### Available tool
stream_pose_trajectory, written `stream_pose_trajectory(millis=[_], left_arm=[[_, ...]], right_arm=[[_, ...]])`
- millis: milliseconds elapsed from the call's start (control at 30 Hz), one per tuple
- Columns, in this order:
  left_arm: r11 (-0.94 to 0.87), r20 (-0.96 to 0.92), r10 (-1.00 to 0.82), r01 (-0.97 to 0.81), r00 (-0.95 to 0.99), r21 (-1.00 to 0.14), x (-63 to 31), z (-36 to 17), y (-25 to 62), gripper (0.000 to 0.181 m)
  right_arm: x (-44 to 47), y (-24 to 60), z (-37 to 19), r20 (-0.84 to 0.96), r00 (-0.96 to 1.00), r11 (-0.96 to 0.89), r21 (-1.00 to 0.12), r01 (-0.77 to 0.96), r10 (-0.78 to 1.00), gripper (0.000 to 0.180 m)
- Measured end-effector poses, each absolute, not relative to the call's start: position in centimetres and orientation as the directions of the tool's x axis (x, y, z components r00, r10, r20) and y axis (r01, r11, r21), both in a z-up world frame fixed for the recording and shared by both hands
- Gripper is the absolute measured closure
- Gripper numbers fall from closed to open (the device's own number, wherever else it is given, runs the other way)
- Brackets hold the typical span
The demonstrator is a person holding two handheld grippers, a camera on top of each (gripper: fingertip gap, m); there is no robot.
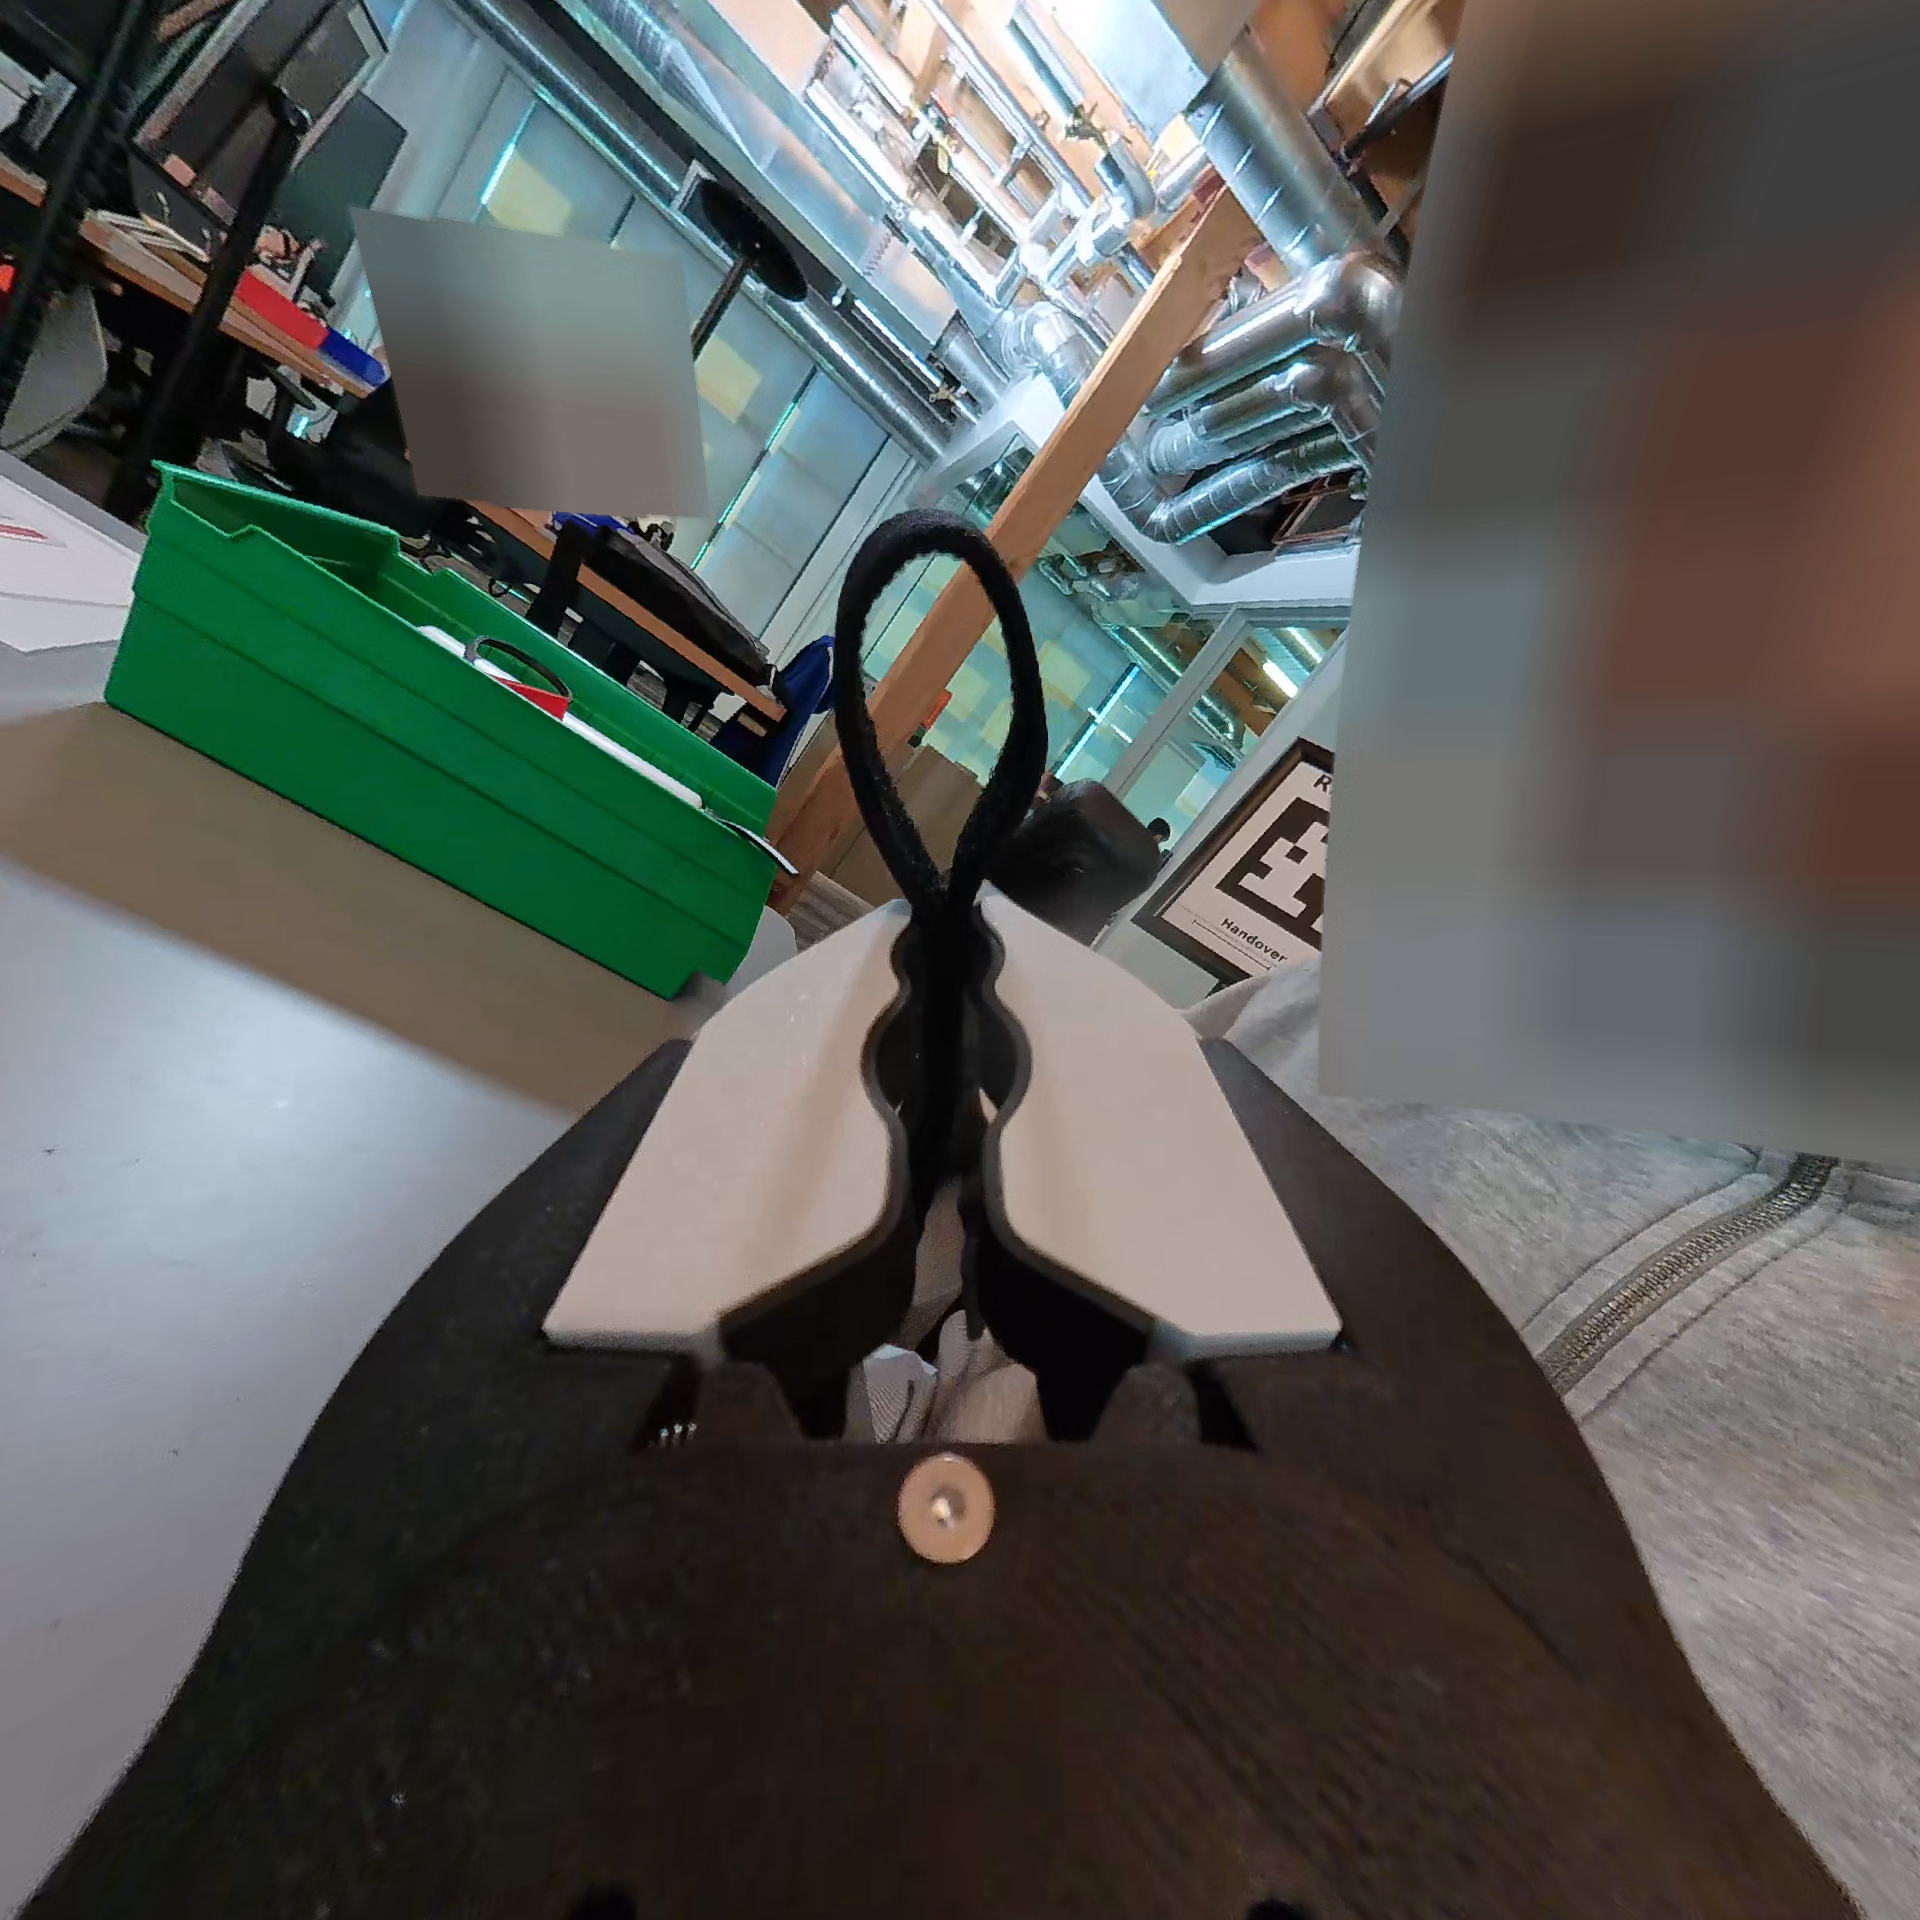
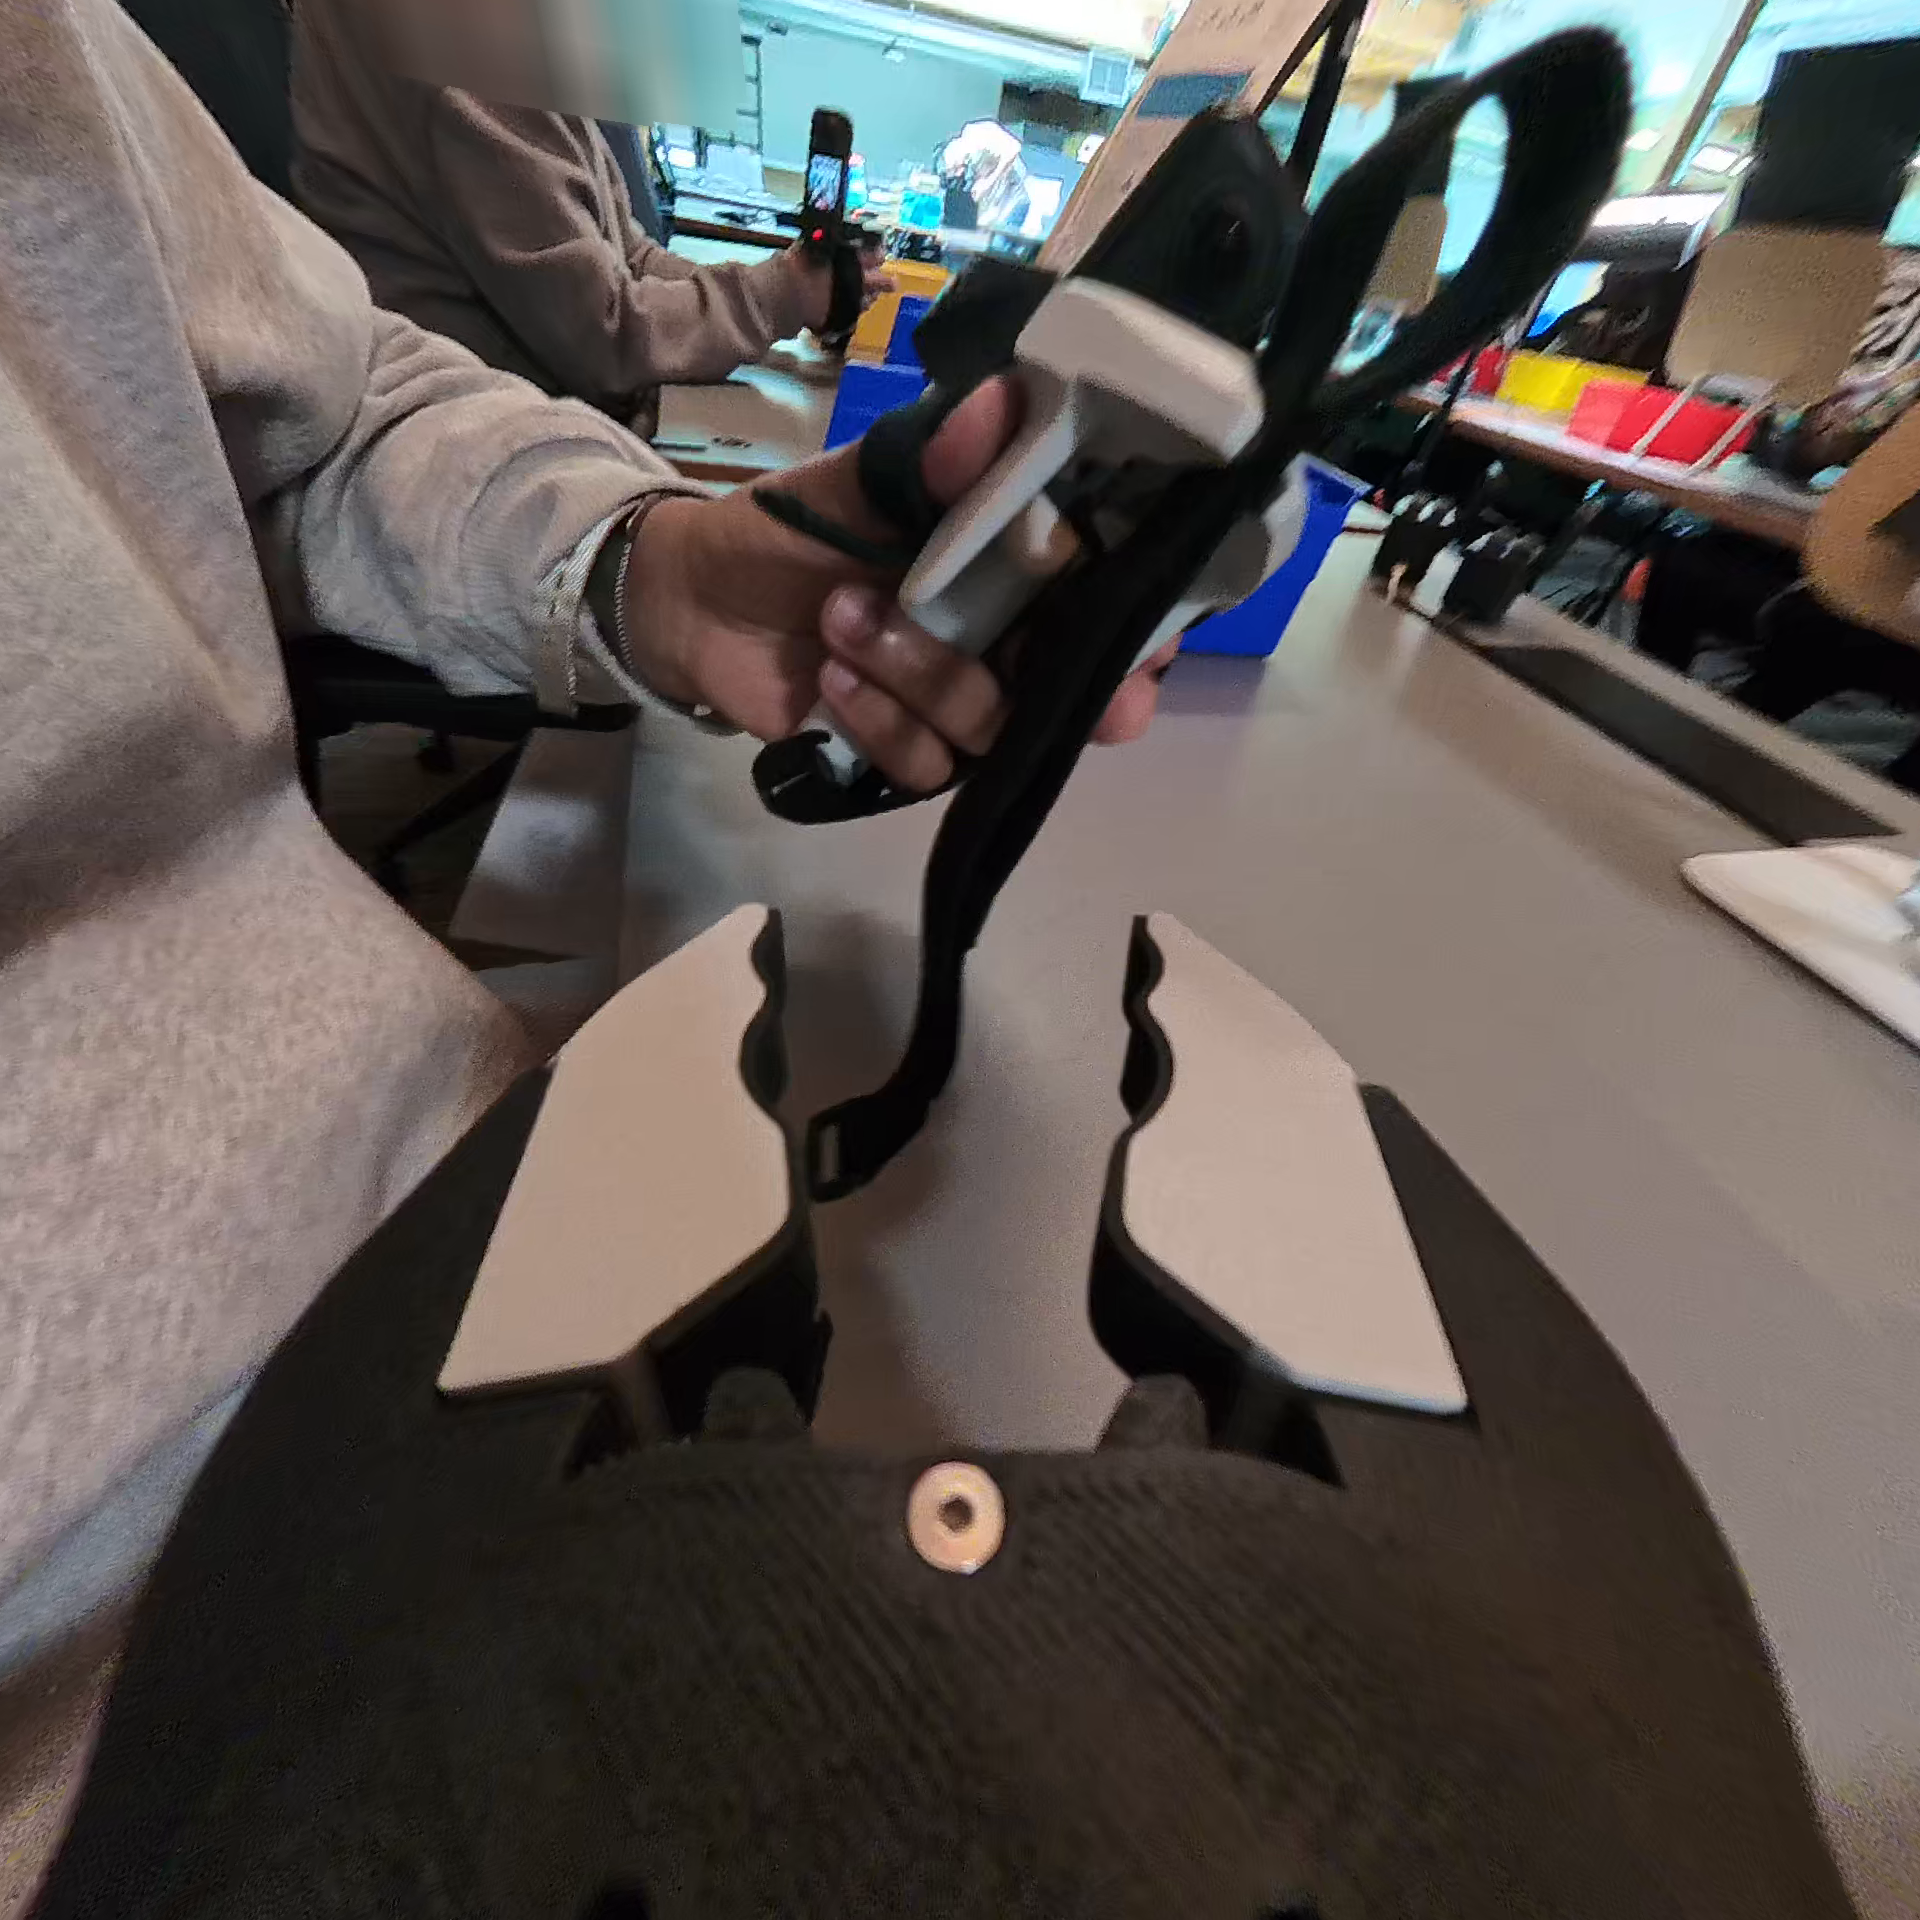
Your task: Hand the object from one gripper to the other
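A black fabric strap (image 1: 847, 675) stands up as a loop out of my left gripper (image 1: 945, 914), which is shut on it at the fingertips. In the right wrist view a hand (image 2: 748, 613) holds the left gripper (image 2: 1278, 457) up over the table. The strap (image 2: 997, 790) loops above it and hangs down below it. The strap's buckle end (image 2: 842, 1143) hangs between the fingers of my right gripper (image 2: 956, 917), nearer the left finger. The right gripper is open and empty, low over the table.
A green bin (image 1: 416, 748) stands on the grey table (image 1: 208, 1143) to the left. A framed marker board (image 1: 1268, 862) is behind. A blue bin (image 2: 1257, 613) and a white tray (image 2: 1829, 914) lie farther out. A second person (image 2: 520, 239) sits behind, holding a device. My hands' fingertips stand some 8 cm from each other.
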State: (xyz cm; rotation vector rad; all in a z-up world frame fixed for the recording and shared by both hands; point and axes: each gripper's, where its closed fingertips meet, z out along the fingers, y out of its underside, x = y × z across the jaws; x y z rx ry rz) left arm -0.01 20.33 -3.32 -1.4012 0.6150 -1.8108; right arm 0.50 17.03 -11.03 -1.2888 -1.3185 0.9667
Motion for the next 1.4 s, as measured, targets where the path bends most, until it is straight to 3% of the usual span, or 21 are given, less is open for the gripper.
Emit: stream_pose_trajectory(millis=[33, 300, 467, 667, 700, 767, 867, 1067, 1133, 1200, 1233, 1300, 1400], left_arm=[[-0.596, 0.591, -0.8, 0.26, -0.105, -0.76, 0.1, -3.5, 20.3, 0.176], [-0.48, 0.478, -0.877, 0.09, -0.044, -0.873, 2.9, -4.5, 17.4, 0.176], [-0.385, 0.387, -0.921, -0.031, -0.053, -0.922, 4.8, -5.1, 14.7, 0.176], [-0.35, 0.355, -0.933, -0.075, -0.054, -0.934, 5.5, -5.2, 13.5, 0.175], [-0.364, 0.368, -0.928, -0.068, -0.058, -0.929, 5.5, -5.2, 13.6, 0.172], [-0.384, 0.387, -0.921, -0.048, -0.054, -0.922, 5.6, -5.4, 14.0, 0.148], [-0.389, 0.391, -0.92, -0.043, -0.034, -0.92, 5.9, -6.1, 14.4, 0.125], [-0.383, 0.388, -0.921, -0.102, -0.031, -0.918, 6.6, -7.9, 14.0, 0.129], [-0.376, 0.38, -0.925, -0.128, -0.008, -0.918, 6.7, -8.7, 14.2, 0.138], [-0.372, 0.381, -0.924, -0.171, -0.023, -0.913, 6.6, -9.4, 13.8, 0.176], [-0.375, 0.385, -0.923, -0.174, -0.024, -0.911, 6.7, -9.4, 13.7, 0.177], [-0.373, 0.385, -0.922, -0.18, -0.035, -0.91, 6.7, -9.4, 13.6, 0.177], [-0.384, 0.392, -0.919, -0.144, -0.033, -0.912, 6.5, -8.7, 13.9, 0.177]], right_arm=[[0.7, 17.3, -10.6, 0.141, 0.099, 0.124, -0.979, 0.162, 0.985, 0.114], [2.0, 18.5, -3.8, 0.025, 0.244, 0.036, -0.998, -0.042, 0.969, 0.124], [2.3, 17.4, -0.9, -0.154, 0.173, -0.129, -0.98, -0.149, 0.973, 0.136], [2.8, 16.9, -0.4, -0.288, 0.059, -0.275, -0.947, -0.168, 0.956, 0.173], [3.0, 17.1, -0.3, -0.302, 0.055, -0.288, -0.941, -0.178, 0.952, 0.173], [3.6, 17.5, 0.3, -0.32, 0.055, -0.301, -0.929, -0.213, 0.946, 0.174], [4.5, 18.0, 1.2, -0.327, 0.068, -0.302, -0.922, -0.244, 0.942, 0.174], [5.5, 18.6, 2.2, -0.305, 0.11, -0.267, -0.926, -0.268, 0.946, 0.174], [5.5, 18.5, 2.3, -0.319, 0.099, -0.282, -0.919, -0.276, 0.943, 0.174], [5.4, 18.4, 2.1, -0.327, 0.092, -0.293, -0.917, -0.27, 0.941, 0.173], [5.4, 18.5, 2.0, -0.324, 0.097, -0.289, -0.919, -0.268, 0.941, 0.171], [5.6, 18.7, 2.1, -0.297, 0.114, -0.255, -0.924, -0.285, 0.948, 0.157], [5.9, 19.3, 2.3, -0.271, 0.147, -0.211, -0.919, -0.332, 0.951, 0.122]])
